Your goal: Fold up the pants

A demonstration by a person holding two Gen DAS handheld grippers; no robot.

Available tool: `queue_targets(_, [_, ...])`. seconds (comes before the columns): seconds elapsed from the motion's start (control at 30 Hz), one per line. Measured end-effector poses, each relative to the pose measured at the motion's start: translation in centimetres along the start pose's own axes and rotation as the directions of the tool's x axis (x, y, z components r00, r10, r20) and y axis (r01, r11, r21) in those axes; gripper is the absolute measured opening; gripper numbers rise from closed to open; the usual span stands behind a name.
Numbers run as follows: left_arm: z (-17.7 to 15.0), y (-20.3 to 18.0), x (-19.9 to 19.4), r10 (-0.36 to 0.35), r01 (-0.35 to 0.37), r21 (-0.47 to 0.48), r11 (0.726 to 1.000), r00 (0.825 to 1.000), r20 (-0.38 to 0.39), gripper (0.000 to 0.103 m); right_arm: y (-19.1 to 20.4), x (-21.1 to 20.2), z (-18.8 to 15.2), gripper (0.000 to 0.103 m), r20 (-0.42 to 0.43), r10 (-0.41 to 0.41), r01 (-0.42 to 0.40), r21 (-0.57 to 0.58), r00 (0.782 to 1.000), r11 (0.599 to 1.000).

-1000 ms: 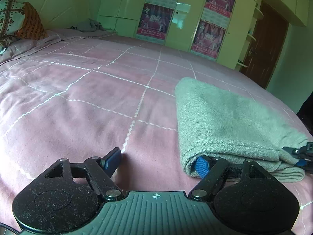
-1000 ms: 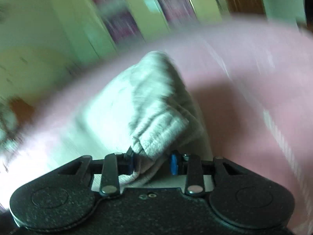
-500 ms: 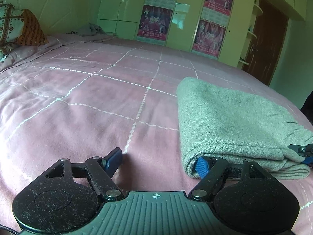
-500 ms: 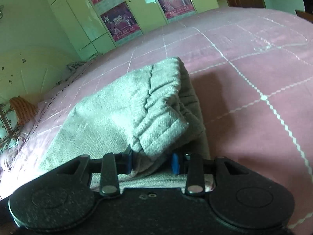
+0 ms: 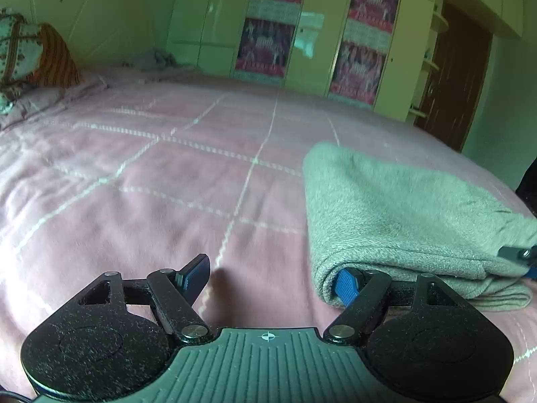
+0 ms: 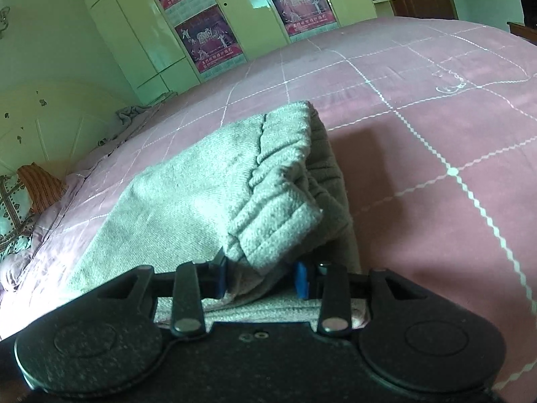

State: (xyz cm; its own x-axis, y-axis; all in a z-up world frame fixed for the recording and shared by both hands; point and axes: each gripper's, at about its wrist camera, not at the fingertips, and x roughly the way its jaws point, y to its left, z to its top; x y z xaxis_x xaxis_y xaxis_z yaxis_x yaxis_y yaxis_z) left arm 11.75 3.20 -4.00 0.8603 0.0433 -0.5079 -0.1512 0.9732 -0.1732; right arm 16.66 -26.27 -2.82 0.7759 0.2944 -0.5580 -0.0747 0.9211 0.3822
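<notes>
i'm looking over a bed [image 5: 141, 201] under a pink cover with a thin white grid, pale green cupboards [image 5: 214, 23] behind it, four posters on their doors and a brown door [image 5: 459, 84] at the right. two pillows [image 5: 30, 53] sit at the head. one pair of pants [image 5: 396, 215], grey, soft and knitted, lies folded on the cover. my left gripper [image 5: 272, 278] has its jaws spread, the right blue pad tucked under the fold's near corner. my right gripper [image 6: 261, 275] has its jaws pinching the ribbed waistband [image 6: 282, 208]
</notes>
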Motion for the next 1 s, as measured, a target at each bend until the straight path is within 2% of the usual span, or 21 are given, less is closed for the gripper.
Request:
queue_targets(0.1, [-0.2,0.3,0.7,0.003,-0.004,-0.021,1.0,0.999,-0.048,0.077,1.1,-1.7,0.3,0.035,0.06,0.021,-0.019,-0.038,0.998,0.999])
queue_targets(0.17, [-0.3,0.1,0.8,0.004,-0.004,-0.008,1.0,0.999,-0.052,0.077,1.3,-1.3,0.0,0.035,0.038,0.003,-0.001,-0.061,0.999,0.998])
queue_targets(0.23, [-0.4,-0.1,0.6,0.006,-0.006,-0.001,1.0,0.998,-0.056,0.077,0.1,0.1,-0.7,0.036,-0.015,-0.008,0.008,-0.029,1.0,1.0])
queue_targets(0.3, [-0.3,0.0,0.4,0.003,-0.004,-0.013,1.0,0.997,-0.077,0.077,-0.5,0.0,-1.0,0.037,0.002,0.013,-0.013,-0.007,1.0,1.0])
queue_targets(0.33, [-0.2,0.1,0.0,-0.01,0.007,-0.028,1.0,0.994,-0.11,0.077,-0.4,-0.1,-1.0,0.038,0.005,0.014,-0.014,-0.009,1.0,1.0])
queue_targets(0.4, [0.0,1.1,-1.4,-0.084,0.069,-0.09,0.993,0.982,-0.168,0.077,-0.6,-0.3,-0.7,0.04,-0.017,0.028,-0.028,-0.001,0.999,1.0])
queue_targets(0.43, [0.2,1.6,-2.7,-0.105,0.085,-0.125,0.988,0.982,-0.158,0.077,-0.9,-0.8,-0.2,0.048,-0.024,0.036,-0.036,0.013,0.999,0.999])
queue_targets(0.5, [1.5,1.6,-4.6,-0.103,0.096,-0.087,0.992,0.991,-0.082,0.051,-1.5,-3.6,0.1,0.059,0.045,0.006,-0.005,-0.018,0.999,1.0])
queue_targets(0.53, [2.5,1.2,-4.7,-0.113,0.11,-0.052,0.993,0.992,-0.051,0.038,-1.7,-5.3,0.2,0.046,0.109,-0.026,0.033,-0.059,0.994,0.998])
queue_targets(0.6, [4.8,-0.1,-3.0,-0.188,0.187,-0.025,0.982,0.982,-0.027,0.037,-1.2,-6.9,1.2,0.03,0.181,-0.02,0.05,-0.159,0.983,0.986])
queue_targets(0.7, [6.4,-3.4,1.3,-0.265,0.268,0.076,0.96,0.963,-0.044,0.038,0.8,-4.6,3.0,0.03,0.167,-0.001,0.05,-0.291,0.986,0.955])
queue_targets(0.73, [6.3,-4.4,3.0,-0.284,0.292,0.106,0.951,0.955,-0.082,0.038,1.4,-3.1,3.3,0.031,0.157,-0.004,0.055,-0.32,0.988,0.946])
queue_targets(0.77, [5.7,-5.3,5.1,-0.281,0.306,0.151,0.94,0.945,-0.164,0.038,1.8,-1.7,3.3,0.033,0.147,-0.015,0.067,-0.352,0.989,0.933])
queue_targets(0.8, [4.8,-6.2,7.2,-0.241,0.298,0.209,0.931,0.935,-0.26,0.038,2.1,0.3,3.3,0.032,0.093,-0.055,0.089,-0.407,0.994,0.909])
queue_targets(0.83, [4.2,-6.4,7.8,-0.236,0.299,0.233,0.926,0.936,-0.262,0.038,2.3,2.1,3.0,0.032,0.037,-0.117,0.121,-0.458,0.992,0.881])
queue_targets(0.87, [4.4,-6.2,7.8,-0.244,0.305,0.221,0.927,0.933,-0.265,0.038,2.1,3.1,2.6,0.032,0.025,-0.142,0.136,-0.488,0.99,0.862])
queue_targets(0.9, [5.1,-6.2,7.4,-0.242,0.305,0.213,0.928,0.93,-0.278,0.038,1.9,3.2,2.6,0.033,0.028,-0.134,0.13,-0.496,0.991,0.858])
queue_targets(0.93, [5.8,-6.0,6.5,-0.239,0.296,0.218,0.93,0.937,-0.255,0.038,1.8,2.8,2.8,0.034,0.013,-0.127,0.117,-0.497,0.992,0.86])
queue_targets(0.97, [6.5,-5.8,5.4,-0.248,0.29,0.228,0.929,0.949,-0.197,0.049,1.8,2.1,3.2,0.036,0.009,-0.116,0.106,-0.484,0.993,0.869])
queue_targets(1.0, [7.2,-5.7,4.9,-0.262,0.293,0.24,0.926,0.953,-0.15,0.061,1.7,0.6,3.7,0.04,0.046,-0.09,0.101,-0.461,0.995,0.881])
